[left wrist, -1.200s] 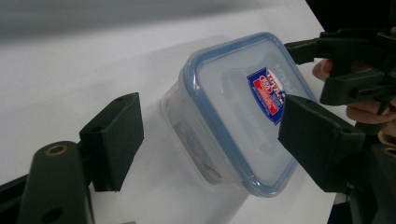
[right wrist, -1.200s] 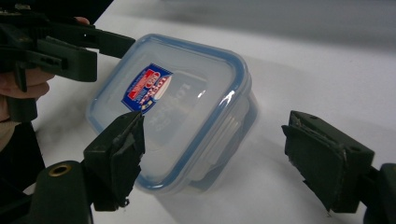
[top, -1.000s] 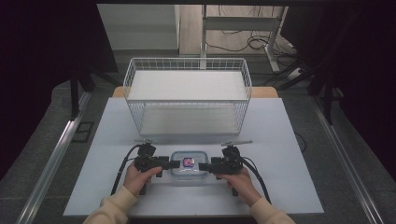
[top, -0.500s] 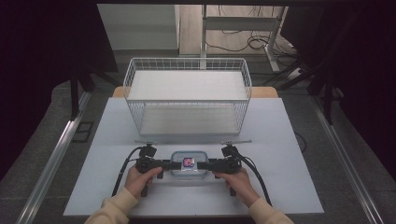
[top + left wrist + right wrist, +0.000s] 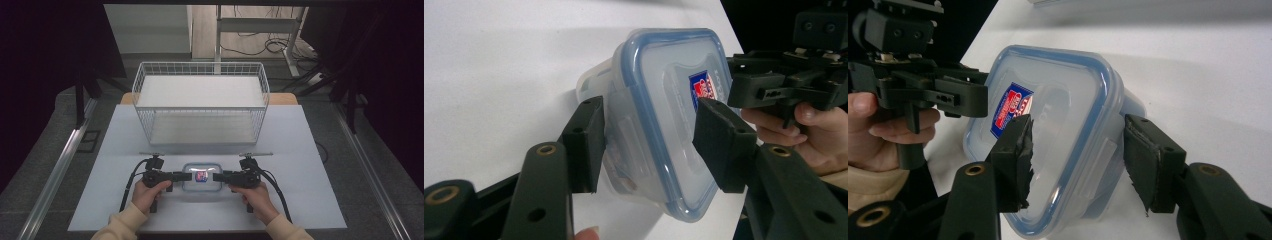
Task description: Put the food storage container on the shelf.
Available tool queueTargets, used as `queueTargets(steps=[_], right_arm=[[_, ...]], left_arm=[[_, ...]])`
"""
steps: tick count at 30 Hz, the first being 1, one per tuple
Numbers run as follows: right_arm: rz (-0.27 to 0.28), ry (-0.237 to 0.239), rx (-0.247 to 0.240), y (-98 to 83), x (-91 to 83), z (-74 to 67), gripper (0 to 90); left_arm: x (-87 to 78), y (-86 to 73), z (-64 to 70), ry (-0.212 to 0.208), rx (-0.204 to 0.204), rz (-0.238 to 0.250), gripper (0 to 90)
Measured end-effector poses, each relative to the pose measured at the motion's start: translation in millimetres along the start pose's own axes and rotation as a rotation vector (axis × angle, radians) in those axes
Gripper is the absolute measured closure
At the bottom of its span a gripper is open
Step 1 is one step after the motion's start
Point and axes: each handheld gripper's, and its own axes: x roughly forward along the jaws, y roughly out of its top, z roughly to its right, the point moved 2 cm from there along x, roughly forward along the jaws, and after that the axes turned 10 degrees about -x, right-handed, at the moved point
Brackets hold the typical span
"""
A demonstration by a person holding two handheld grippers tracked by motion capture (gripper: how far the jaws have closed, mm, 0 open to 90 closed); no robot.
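Closing from both ends, left gripper (image 5: 186, 176) and right gripper (image 5: 218, 176) now straddle the lidded container (image 5: 201, 177) (pads near, contact unclear); lifting looks next.

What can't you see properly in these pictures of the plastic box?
- Inside the lidded plastic box: the high view shows it too small, and the cloudy lid hides it in both gripper views.
- The words on the label: too small and blurred to read.
- The box's near corner: cut off by the bottom edge of the right gripper view.
- The wire basket's inside: no contents can be made out.
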Motion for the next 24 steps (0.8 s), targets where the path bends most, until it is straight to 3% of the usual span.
queueTargets(steps=[3, 7, 10, 15, 17, 21, 24], right_arm=[[0.005, -0.015, -0.034, -2.0, -2.1, -4.8, 48.8], [0.043, 0.002, -0.001, -3.2, -5.9, -4.4, 54.4], [0.085, -0.027, -0.049, -1.4, -10.0, -7.7, 60.9], [0.074, -0.029, -0.059, -1.0, -10.5, -8.6, 59.3], [0.03, -0.025, -0.038, -3.5, -5.6, -8.7, 49.1], [-0.002, 0.012, 0.009, -9.2, -3.2, -6.4, 46.5], [-0.007, 0.023, 0.018, -10.3, -3.7, -5.3, 46.3]], left_arm=[[-1.1, -2.4, 2.3, 0.006, 0.007, 0.009, 48.1], [-3.9, -4.6, 5.4, 0.007, 0.025, 0.009, 49.3], [-4.4, -5.8, 7.0, 0.012, 0.031, 0.013, 49.3], [-4.8, -6.4, 6.9, 0.005, 0.028, 0.014, 49.9], [-4.2, -6.9, 5.6, 0.008, 0.028, 0.017, 49.8], [-4.0, -8.0, 5.7, 0.007, 0.035, 0.021, 49.4], [-4.0, -9.3, 5.1, 0.002, 0.034, 0.029, 49.6]])
